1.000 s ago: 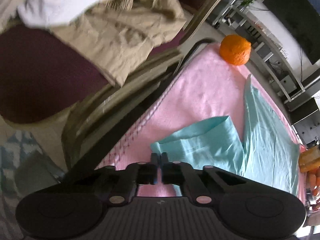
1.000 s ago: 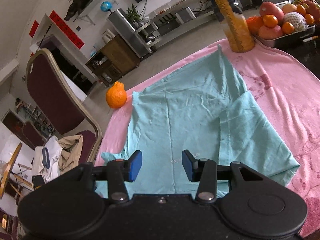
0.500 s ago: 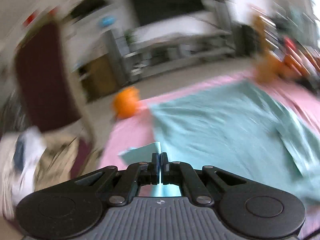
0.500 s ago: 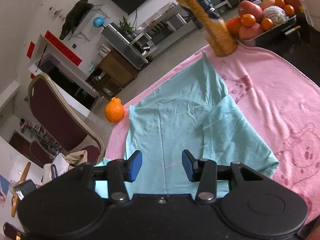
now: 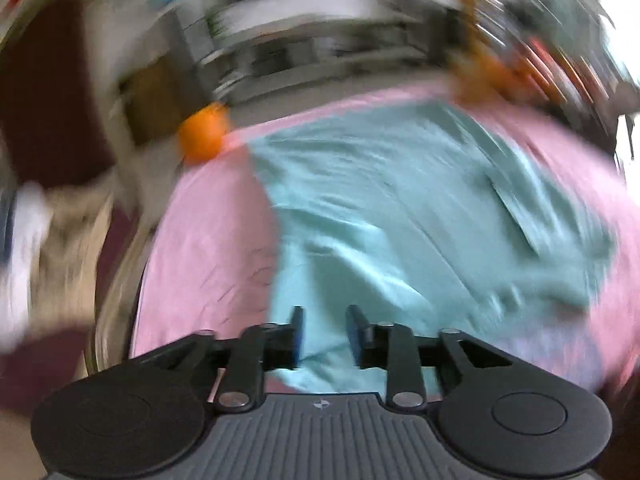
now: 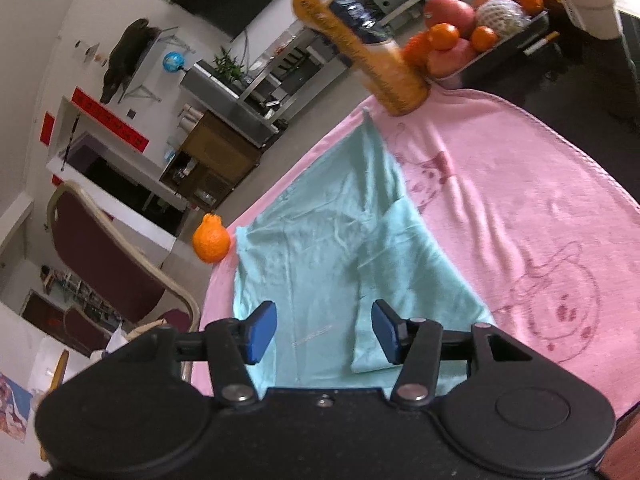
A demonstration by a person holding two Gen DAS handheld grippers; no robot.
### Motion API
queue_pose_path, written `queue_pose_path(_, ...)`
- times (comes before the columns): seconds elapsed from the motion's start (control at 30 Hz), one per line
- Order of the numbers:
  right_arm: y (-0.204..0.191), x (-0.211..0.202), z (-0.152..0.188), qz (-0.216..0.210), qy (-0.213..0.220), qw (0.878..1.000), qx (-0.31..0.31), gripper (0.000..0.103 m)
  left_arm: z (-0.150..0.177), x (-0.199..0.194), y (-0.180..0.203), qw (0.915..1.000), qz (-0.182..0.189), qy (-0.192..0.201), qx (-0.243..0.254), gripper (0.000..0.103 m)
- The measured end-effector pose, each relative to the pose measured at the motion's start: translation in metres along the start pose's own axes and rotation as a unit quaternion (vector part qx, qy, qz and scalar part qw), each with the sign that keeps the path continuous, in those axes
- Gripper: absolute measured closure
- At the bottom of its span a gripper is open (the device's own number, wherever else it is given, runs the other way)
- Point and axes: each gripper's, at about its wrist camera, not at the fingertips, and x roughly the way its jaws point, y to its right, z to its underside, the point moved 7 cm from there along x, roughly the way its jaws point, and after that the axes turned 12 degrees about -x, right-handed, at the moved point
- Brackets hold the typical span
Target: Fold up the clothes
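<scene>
A teal garment (image 6: 332, 248) lies spread on the pink blanket (image 6: 520, 200), its right side folded inward. In the blurred left wrist view, my left gripper (image 5: 324, 328) hovers over the garment's (image 5: 380, 208) near edge. Its jaws are opening, the cloth lies below the gap, and the pads do not press on it. My right gripper (image 6: 324, 332) hangs above the garment's near hem. Its jaws are opening wider, with nothing pinched between the blue pads (image 6: 262, 334).
An orange (image 6: 211, 240) sits at the blanket's far left corner. An orange drink bottle (image 6: 356, 44) and a fruit tray (image 6: 500, 40) stand at the far edge. A maroon chair (image 6: 108, 248) with piled clothes (image 5: 72, 224) stands left of the table.
The left gripper swung from facing the chair to over the garment, carrying a teal flap inward, then parted its jaws and let go. The right gripper's jaws spread wider as it drifted.
</scene>
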Motion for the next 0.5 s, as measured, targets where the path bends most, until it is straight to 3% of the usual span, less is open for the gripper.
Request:
queue_pose_path(0.07, 0.015, 0.002, 0.001, 0.006, -0.002, 1.0, 0.012, 0.049, -0.007, 0.008, -0.031, 0.9944, -0.001, -0.012, -0.105, 0.075)
queue_pose_path(0.17, 0.042, 0.009, 0.008, 0.032, -0.009, 0.999, 0.036, 0.049, 0.0, 0.027, -0.054, 0.9774, 0.007, -0.05, -0.205, 0.076)
queue_pose_path(0.23, 0.058, 0.012, 0.013, 0.05, -0.014, 0.997, 0.049, 0.049, 0.008, 0.035, -0.055, 0.9706, 0.014, -0.072, -0.229, 0.072)
queue_pose_path(0.4, 0.087, 0.016, 0.018, 0.096, -0.02, 0.992, 0.081, 0.05, 0.021, 0.05, -0.05, 0.9631, 0.014, -0.108, -0.246, 0.072)
queue_pose_path(0.5, 0.095, 0.019, 0.022, 0.11, -0.03, 0.99, 0.086, 0.05, 0.022, 0.058, -0.048, 0.964, 0.014, -0.114, -0.24, 0.07)
